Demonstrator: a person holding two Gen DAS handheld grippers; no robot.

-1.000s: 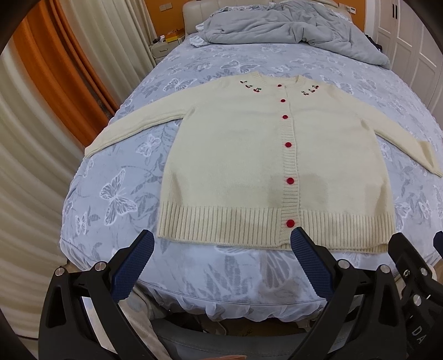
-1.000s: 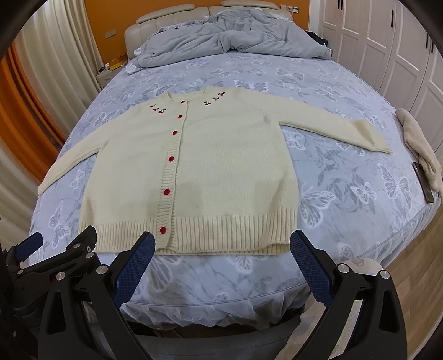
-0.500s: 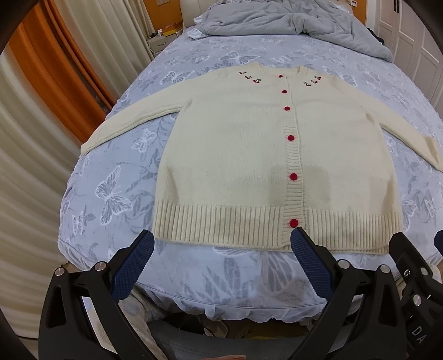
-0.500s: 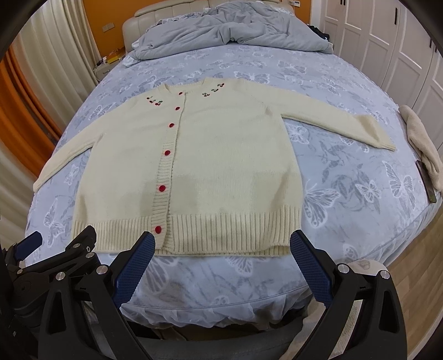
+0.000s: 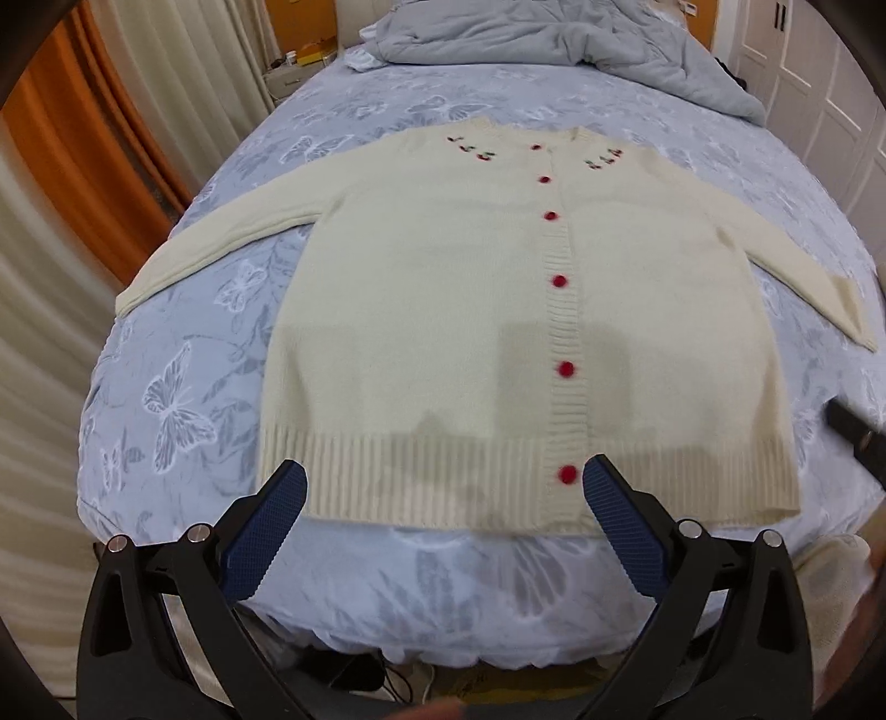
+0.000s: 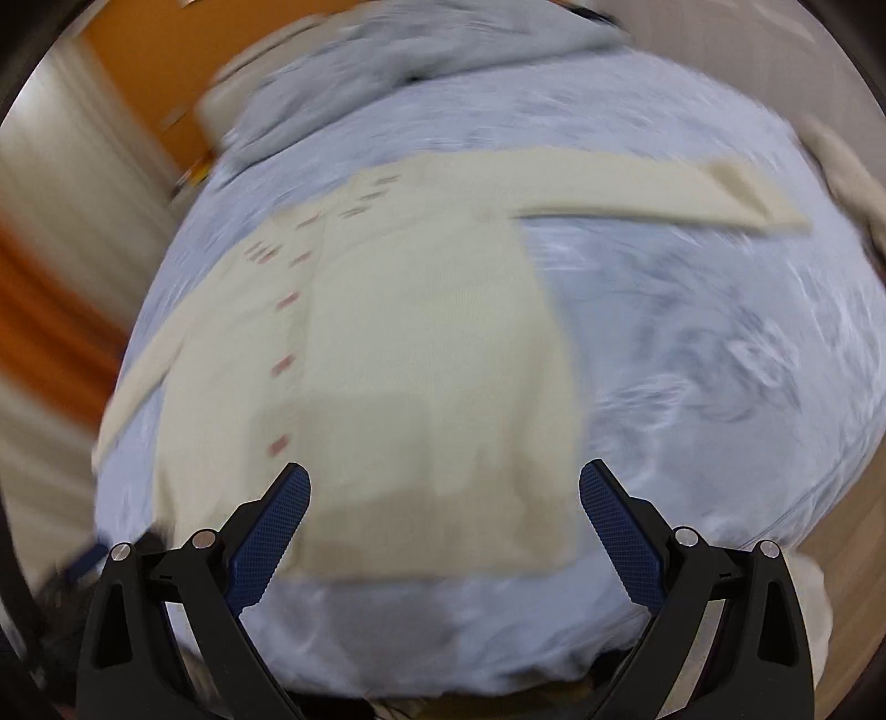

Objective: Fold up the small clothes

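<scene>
A cream knit cardigan (image 5: 443, 310) with red buttons and cherry embroidery lies flat, front up, on the bed, both sleeves spread out. My left gripper (image 5: 443, 487) is open and empty, hovering over the ribbed hem near the bottom button. In the blurred right wrist view the cardigan (image 6: 421, 354) fills the middle, its right sleeve (image 6: 664, 194) stretched to the right. My right gripper (image 6: 443, 493) is open and empty, above the hem's right half.
The bed has a blue butterfly-print sheet (image 5: 183, 399). A crumpled grey duvet (image 5: 554, 39) lies at the head. Curtains (image 5: 50, 232) hang at the left, white wardrobe doors (image 5: 830, 72) at the right. A cream cloth (image 6: 847, 171) lies at the bed's right edge.
Both grippers have moved forward over the bed toward the cardigan's hem. The right gripper is swinging fast to the right, blurring its view. Both stay open.
</scene>
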